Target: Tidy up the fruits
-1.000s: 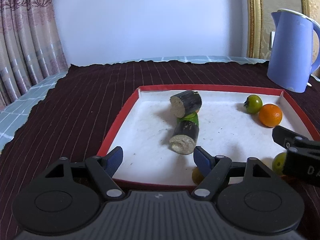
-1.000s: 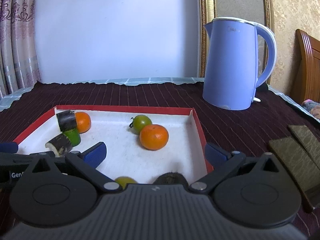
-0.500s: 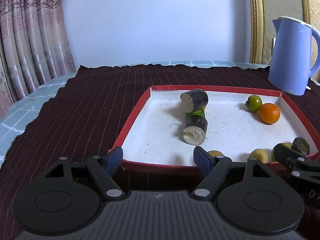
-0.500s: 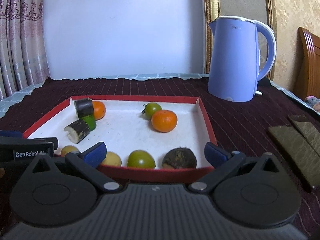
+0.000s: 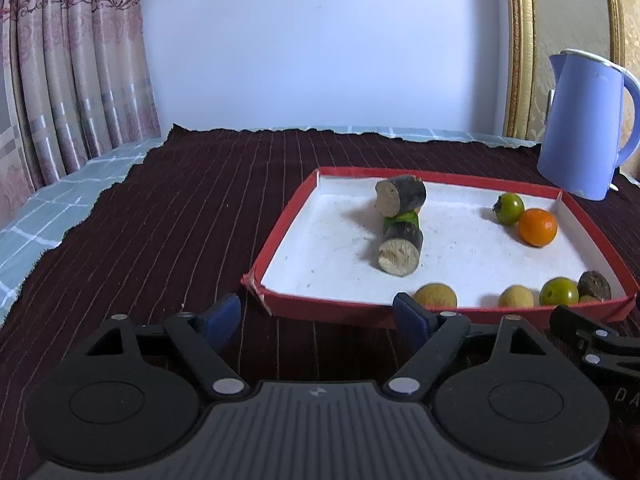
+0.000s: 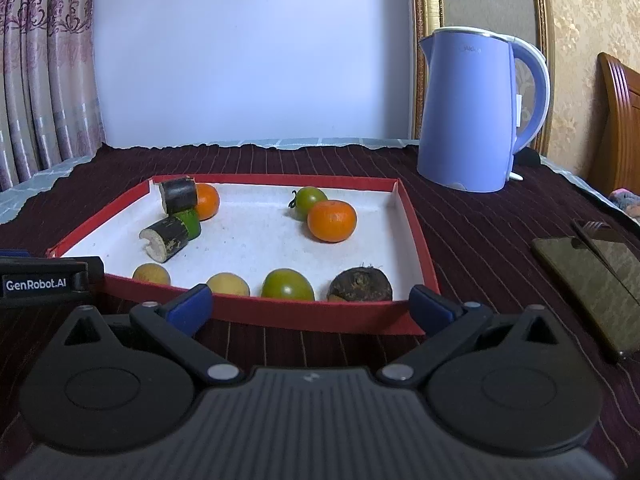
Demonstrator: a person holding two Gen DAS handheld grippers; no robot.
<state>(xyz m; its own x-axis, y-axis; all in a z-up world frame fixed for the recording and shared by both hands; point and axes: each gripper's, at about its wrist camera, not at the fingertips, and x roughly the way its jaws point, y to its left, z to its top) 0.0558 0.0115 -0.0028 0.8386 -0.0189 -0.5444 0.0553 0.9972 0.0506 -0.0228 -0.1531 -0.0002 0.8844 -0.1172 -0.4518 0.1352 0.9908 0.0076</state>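
1. Both tools sit at the near edge of the tray (image 6: 256, 309): the left hand-held gripper (image 5: 320, 316) is opening with nothing between its blue pads, and the right hand-held gripper (image 6: 310, 306) stands wide and empty.
2. On the dark striped surface (image 5: 180, 216), the red-walled tray holds all the fruit.
3. Two dark cane pieces (image 6: 166, 238) lie at its left, beside an orange (image 6: 208, 201).
4. A green tomato (image 6: 308, 198) touches another orange (image 6: 331, 221) towards the right.
5. Along the near wall sit two yellow fruits (image 6: 228, 284), a green fruit (image 6: 287, 285) and a brown root (image 6: 360, 286).
6. A blue kettle (image 6: 476, 108) stands behind the tray, and a phone (image 6: 592, 276) lies to its right.
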